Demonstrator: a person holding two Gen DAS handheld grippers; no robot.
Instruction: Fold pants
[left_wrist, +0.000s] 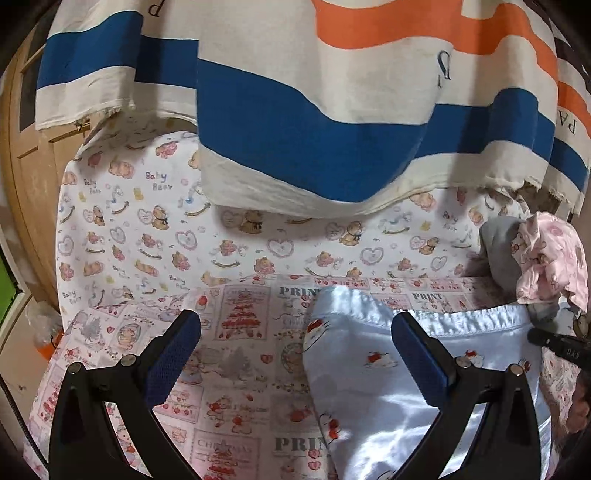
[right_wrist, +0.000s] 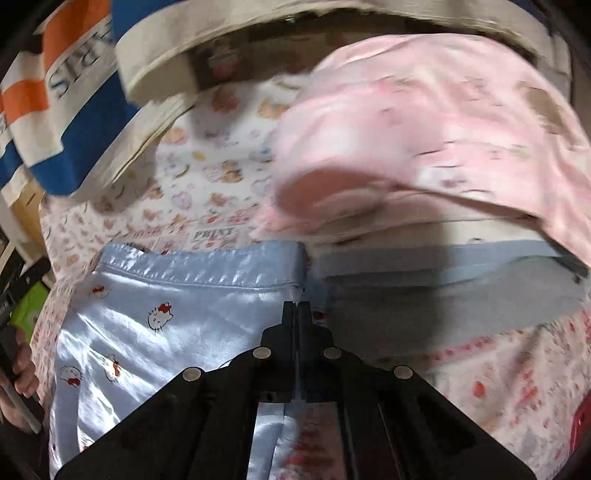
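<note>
Left wrist view: left gripper (left_wrist: 295, 343) spread wide, gripping nothing, hovering over the light blue satin pants (left_wrist: 373, 373) lying flat on the printed sheet (left_wrist: 236, 332); one finger above the waistband corner, the other over bare sheet.

Right wrist view: right gripper (right_wrist: 295, 308) closed, pinching the pants (right_wrist: 166, 317) at their right edge just below the waistband; pink garment (right_wrist: 424, 129) and grey cloth (right_wrist: 443, 295) beyond.

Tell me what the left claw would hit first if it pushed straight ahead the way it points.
Probably the left edge of the light blue pants, which lies between the open left claw fingers; just beside it is the printed sheet. Depth is unclear.
</note>
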